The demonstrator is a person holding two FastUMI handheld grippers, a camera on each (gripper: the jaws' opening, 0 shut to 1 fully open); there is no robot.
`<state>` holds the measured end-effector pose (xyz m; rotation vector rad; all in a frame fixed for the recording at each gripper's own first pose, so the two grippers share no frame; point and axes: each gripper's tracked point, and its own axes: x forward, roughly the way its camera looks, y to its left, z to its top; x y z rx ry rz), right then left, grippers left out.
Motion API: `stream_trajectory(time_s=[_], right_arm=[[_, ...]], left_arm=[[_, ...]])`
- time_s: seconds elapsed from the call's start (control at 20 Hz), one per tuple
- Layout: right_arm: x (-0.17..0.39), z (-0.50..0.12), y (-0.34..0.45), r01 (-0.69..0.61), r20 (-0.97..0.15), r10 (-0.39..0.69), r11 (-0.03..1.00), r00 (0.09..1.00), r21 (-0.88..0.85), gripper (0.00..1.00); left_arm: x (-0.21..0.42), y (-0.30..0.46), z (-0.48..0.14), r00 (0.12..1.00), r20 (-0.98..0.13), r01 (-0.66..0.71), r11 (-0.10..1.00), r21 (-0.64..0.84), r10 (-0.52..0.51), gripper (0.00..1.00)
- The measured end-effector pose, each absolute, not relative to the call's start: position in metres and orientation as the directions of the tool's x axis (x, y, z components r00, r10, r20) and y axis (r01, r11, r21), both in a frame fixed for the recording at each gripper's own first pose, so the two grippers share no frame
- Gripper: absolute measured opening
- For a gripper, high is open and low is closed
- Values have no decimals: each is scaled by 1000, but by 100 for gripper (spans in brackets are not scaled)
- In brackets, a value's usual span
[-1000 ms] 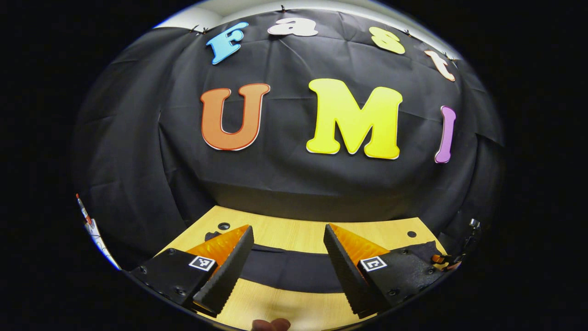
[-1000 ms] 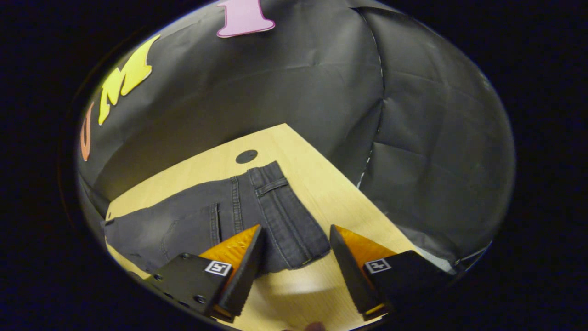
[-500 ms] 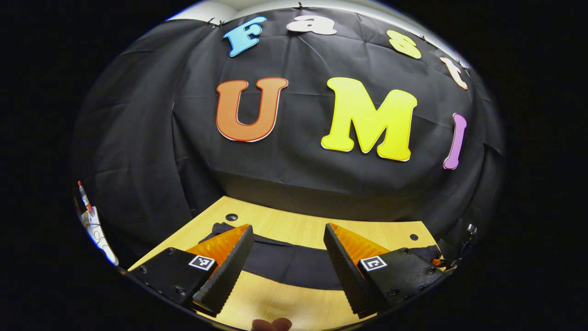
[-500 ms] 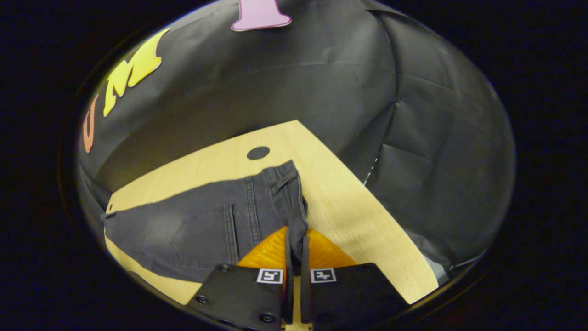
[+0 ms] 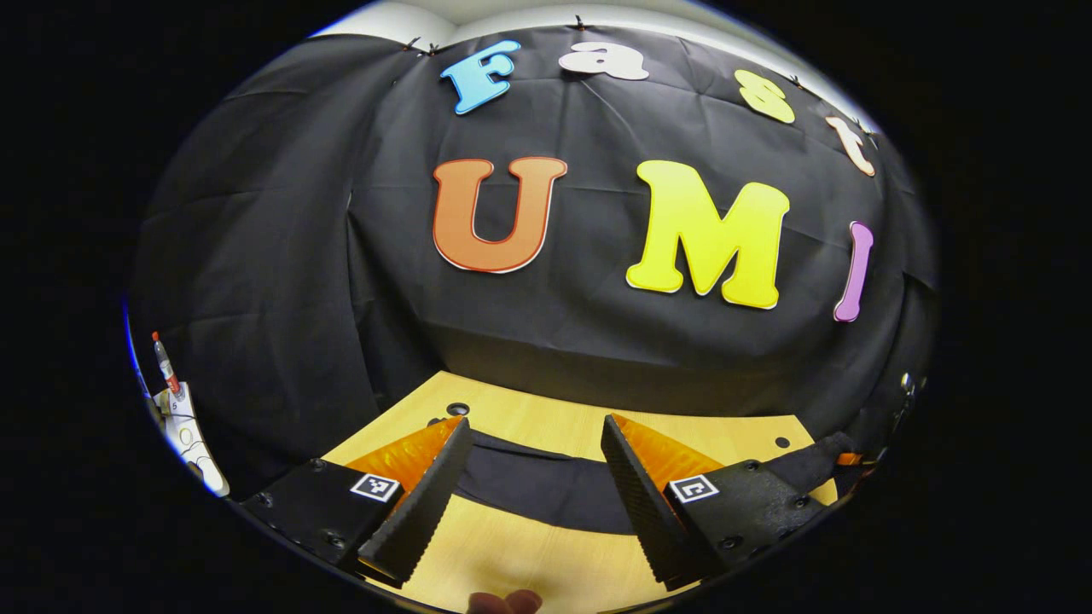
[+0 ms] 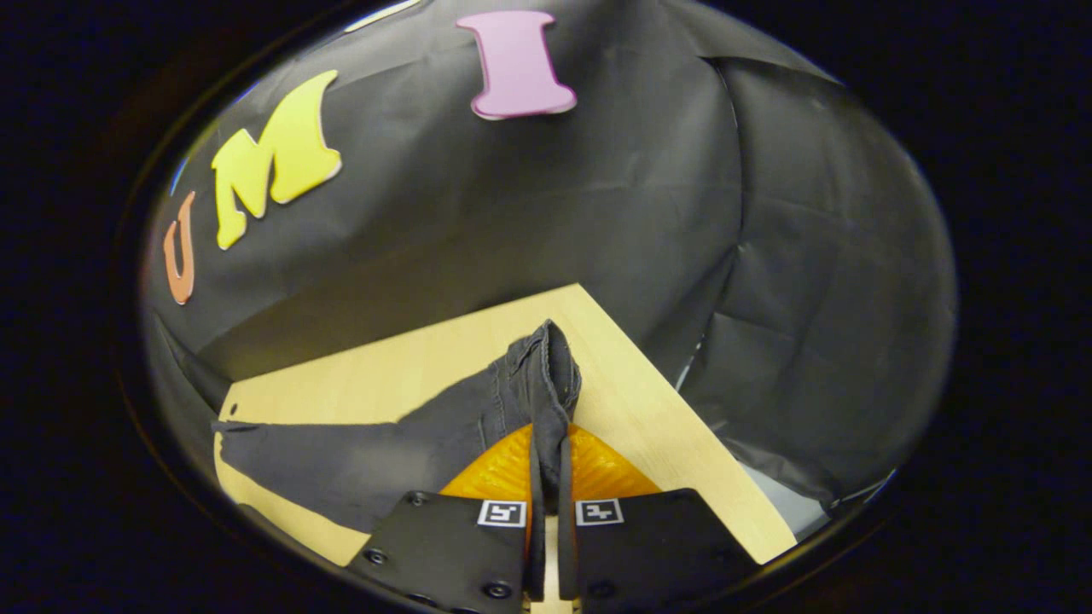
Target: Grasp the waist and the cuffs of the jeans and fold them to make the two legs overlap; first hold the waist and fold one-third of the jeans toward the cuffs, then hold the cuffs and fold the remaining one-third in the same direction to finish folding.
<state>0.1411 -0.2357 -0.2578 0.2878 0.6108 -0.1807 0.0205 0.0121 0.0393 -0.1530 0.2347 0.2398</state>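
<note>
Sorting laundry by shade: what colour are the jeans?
Dark grey, faded black denim jeans, clearest in the right gripper view.

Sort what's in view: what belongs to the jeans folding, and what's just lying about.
Belongs to the job:
- jeans, waist end pinched
- right gripper, shut on the waist
- left gripper, open above the table

Lying about:
- red-capped marker, far left edge

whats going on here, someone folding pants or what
A person is folding dark jeans on a wooden table with a pair of tongs in each hand. The right tongs are shut on the waist end, which is bunched and raised off the table. The left tongs are open above the table, with a jeans leg lying beyond the fingers, not gripped. No fold has been laid down yet.
</note>
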Motion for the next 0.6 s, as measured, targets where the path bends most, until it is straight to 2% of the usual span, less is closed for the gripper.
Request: stream_trajectory(time_s=[0.4,0.45,0.6], right_arm=[[151,-160,-103,59,-483,15,989,876,139,6],[151,-153,-79,32,-475,40,989,879,142,2],[155,-143,-7,-44,-475,111,988,873,150,6]], left_arm=[[-12,77,30,933,-246,-307,938,-163,263,99],[-17,85,28,931,-246,-313,937,-155,270,99],[-33,110,24,923,-248,-337,927,-163,292,99]])
